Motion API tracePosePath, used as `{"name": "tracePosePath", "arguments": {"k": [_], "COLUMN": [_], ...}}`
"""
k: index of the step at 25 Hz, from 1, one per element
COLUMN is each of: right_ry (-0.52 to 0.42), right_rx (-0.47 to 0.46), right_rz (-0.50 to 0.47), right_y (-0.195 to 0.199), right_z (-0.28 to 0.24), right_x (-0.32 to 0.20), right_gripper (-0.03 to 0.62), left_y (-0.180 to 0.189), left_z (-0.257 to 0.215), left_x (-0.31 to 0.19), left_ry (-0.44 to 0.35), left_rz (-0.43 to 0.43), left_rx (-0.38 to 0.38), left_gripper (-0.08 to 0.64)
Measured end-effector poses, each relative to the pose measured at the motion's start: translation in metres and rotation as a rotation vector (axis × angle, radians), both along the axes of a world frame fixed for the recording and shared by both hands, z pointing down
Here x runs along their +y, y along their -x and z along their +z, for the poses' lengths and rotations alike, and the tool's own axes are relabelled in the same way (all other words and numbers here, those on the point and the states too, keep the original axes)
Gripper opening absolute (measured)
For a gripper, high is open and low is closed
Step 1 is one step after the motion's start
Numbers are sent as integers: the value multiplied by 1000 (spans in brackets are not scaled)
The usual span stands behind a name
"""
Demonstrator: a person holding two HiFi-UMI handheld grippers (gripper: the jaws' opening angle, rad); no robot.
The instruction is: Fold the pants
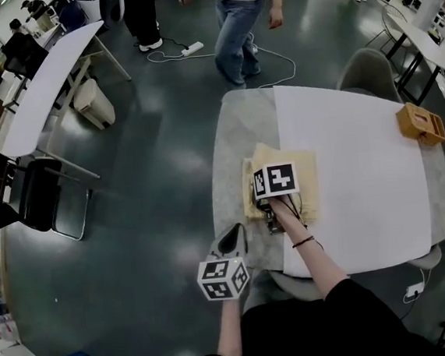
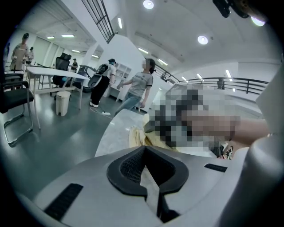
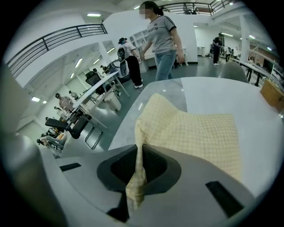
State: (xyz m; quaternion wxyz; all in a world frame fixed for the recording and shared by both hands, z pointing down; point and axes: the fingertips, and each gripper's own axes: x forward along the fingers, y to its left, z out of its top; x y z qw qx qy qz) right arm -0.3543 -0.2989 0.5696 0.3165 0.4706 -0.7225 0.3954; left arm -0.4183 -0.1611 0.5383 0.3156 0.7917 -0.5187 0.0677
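Note:
The pale yellow checked pants [image 1: 304, 172] lie folded near the table's left edge, on the seam between the grey tabletop [image 1: 231, 149] and a white sheet [image 1: 359, 129]. My right gripper [image 1: 274, 221] points steeply down at their near edge. In the right gripper view it [image 3: 138, 170] is shut on a pinched-up fold of the pants [image 3: 199, 133], and the cloth hangs out between the pads. My left gripper [image 1: 233, 241] hovers off the table's near left corner, apart from the cloth. Its jaws [image 2: 146, 170] are shut with nothing in them, and the pants [image 2: 137, 135] lie ahead of it.
A small wooden box [image 1: 421, 123] sits at the table's far right. A grey chair [image 1: 369, 73] stands behind the table. A person in jeans [image 1: 243, 23] walks beyond it, near a cable and power strip [image 1: 192, 49]. Long white tables and a black chair [image 1: 40, 195] stand at left.

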Motion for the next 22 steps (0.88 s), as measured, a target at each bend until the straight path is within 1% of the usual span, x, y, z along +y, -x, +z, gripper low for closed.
{"name": "tracePosePath", "arguments": {"k": [6,10,16,22], "right_ry": [-9,-23,-44,-110], "right_rx": [56,73,92,146], "right_rz": [-2,-13,-29,-48], "right_y": [5,8,15,24], "right_z": [4,6,2,-6], "right_x": [0,1,4,6], "right_gripper": [28,29,101,161], "left_y": [1,2,10,11], "left_z": [2,3,1,0], "left_x": [2,4,6,9], "left_ry": [2,1,2,-4], "left_rz": [-2,-7,-26,-30], "left_rx": [10,8,8,11], "left_gripper": [14,14,14,14]}}
